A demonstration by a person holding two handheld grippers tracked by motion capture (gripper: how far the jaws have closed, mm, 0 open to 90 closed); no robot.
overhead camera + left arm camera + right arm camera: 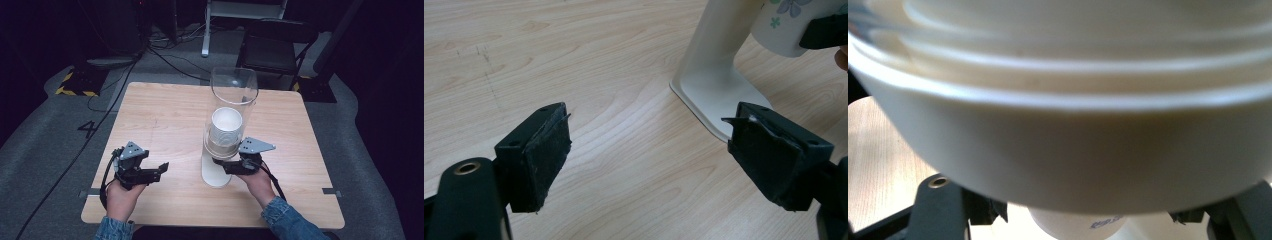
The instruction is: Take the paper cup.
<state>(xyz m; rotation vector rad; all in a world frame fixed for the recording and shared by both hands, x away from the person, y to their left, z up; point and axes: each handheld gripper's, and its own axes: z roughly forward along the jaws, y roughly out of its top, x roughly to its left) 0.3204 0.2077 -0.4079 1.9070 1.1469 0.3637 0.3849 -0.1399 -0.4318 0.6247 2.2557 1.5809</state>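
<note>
A cup dispenser stands mid-table: a clear tube (pixel 233 95) holding a stack of white paper cups (pixel 226 127) on a white stand (pixel 215 175). My right gripper (pixel 235 165) is under the tube's mouth. Its jaws are closed in on either side of the lowest paper cup (pixel 1075 222), below the white collar (pixel 1063 150), which hides the pads. The left gripper view shows that flower-printed cup (pixel 786 25) with a black jaw against its side. My left gripper (pixel 649 145) rests open to the left of the stand's foot (pixel 719 95), nothing between its jaws.
The wooden table (pixel 165 115) is bare around the dispenser. Beyond its far edge are a dark chair (pixel 272 50), cables on the grey floor (pixel 165 57) and a white frame leg (pixel 206 30).
</note>
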